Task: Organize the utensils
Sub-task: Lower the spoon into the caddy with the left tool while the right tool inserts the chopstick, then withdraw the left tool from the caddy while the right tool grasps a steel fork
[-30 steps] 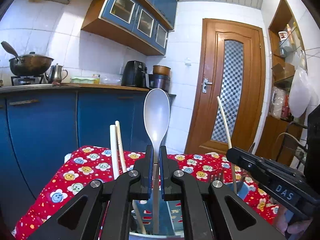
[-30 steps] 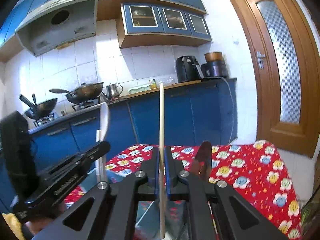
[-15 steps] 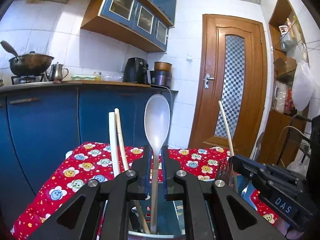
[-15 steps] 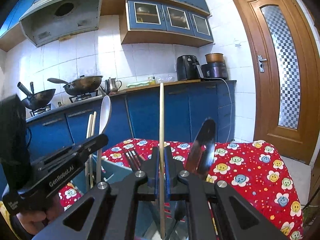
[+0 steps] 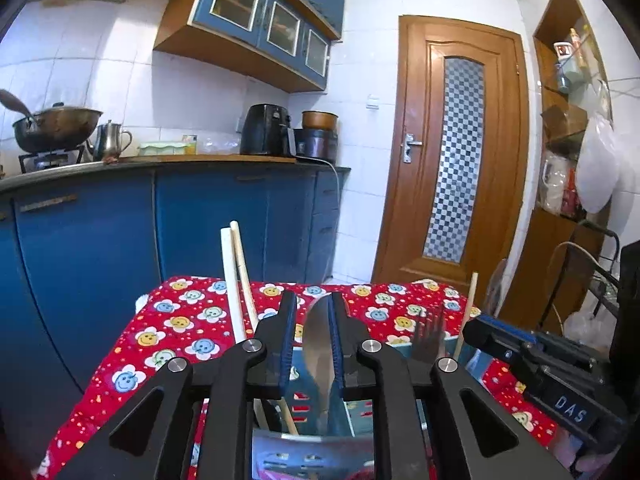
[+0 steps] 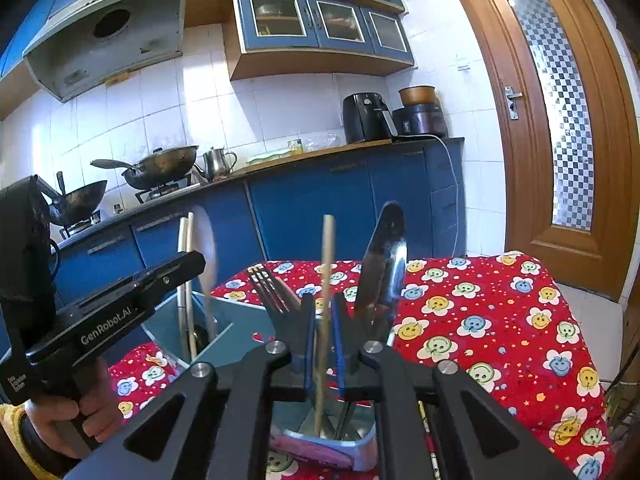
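Spoon [image 5: 319,344] stands in our blue holder [image 5: 362,416] between the left gripper [image 5: 312,344] jaws, which have just been parting and look slack on it. Our right gripper [image 6: 321,344] likewise loosens round the chopstick [image 6: 326,300], beside fork [image 6: 272,300] and knife [image 6: 382,264]. We judge sorting nearly finished; withdrawal remains.

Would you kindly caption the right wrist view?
Right claw open around a chopstick standing in the blue holder.
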Demonstrator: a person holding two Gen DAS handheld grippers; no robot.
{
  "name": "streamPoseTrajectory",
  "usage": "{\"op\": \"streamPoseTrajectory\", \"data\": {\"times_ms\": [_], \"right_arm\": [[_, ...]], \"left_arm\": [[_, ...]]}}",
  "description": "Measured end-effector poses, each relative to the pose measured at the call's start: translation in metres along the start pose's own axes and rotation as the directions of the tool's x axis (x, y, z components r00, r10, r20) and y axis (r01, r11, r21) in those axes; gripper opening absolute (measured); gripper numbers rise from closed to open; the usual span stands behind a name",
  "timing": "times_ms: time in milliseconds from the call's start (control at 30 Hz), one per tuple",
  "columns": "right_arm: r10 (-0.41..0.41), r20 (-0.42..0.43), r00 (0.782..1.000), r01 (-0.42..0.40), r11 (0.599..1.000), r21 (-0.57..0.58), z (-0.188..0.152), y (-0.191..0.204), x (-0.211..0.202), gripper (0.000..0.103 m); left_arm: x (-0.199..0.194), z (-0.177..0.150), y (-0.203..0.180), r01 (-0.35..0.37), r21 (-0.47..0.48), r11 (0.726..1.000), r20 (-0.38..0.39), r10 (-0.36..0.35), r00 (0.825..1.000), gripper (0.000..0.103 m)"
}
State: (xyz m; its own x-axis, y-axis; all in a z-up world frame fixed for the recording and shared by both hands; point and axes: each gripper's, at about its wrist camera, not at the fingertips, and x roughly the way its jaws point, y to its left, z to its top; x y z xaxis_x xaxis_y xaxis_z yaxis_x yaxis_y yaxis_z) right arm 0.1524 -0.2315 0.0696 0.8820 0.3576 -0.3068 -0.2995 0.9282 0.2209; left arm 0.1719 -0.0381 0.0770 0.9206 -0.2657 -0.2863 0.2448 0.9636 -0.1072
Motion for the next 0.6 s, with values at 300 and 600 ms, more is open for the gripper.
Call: {"op": "streamPoseTrajectory", "data": {"times_ms": [300,600], "right_arm": [[-0.014,0.015,1.0,0.014,1.0,0.009,0.006,0.014,-0.038,0.022],[-0.063,-0.054,0.997,0.065,0.997,0.028,-0.002,0.026,-0.079,0.022]], "left_arm": [[-0.03,0.005,-0.002,0.035,0.013,0.999,-0.015,-0.034,0.999,0.017],[-0.063,-0.005,-0.01,0.065,0.075,0.995,-0.068,-0.06,0.996,0.017]]}}
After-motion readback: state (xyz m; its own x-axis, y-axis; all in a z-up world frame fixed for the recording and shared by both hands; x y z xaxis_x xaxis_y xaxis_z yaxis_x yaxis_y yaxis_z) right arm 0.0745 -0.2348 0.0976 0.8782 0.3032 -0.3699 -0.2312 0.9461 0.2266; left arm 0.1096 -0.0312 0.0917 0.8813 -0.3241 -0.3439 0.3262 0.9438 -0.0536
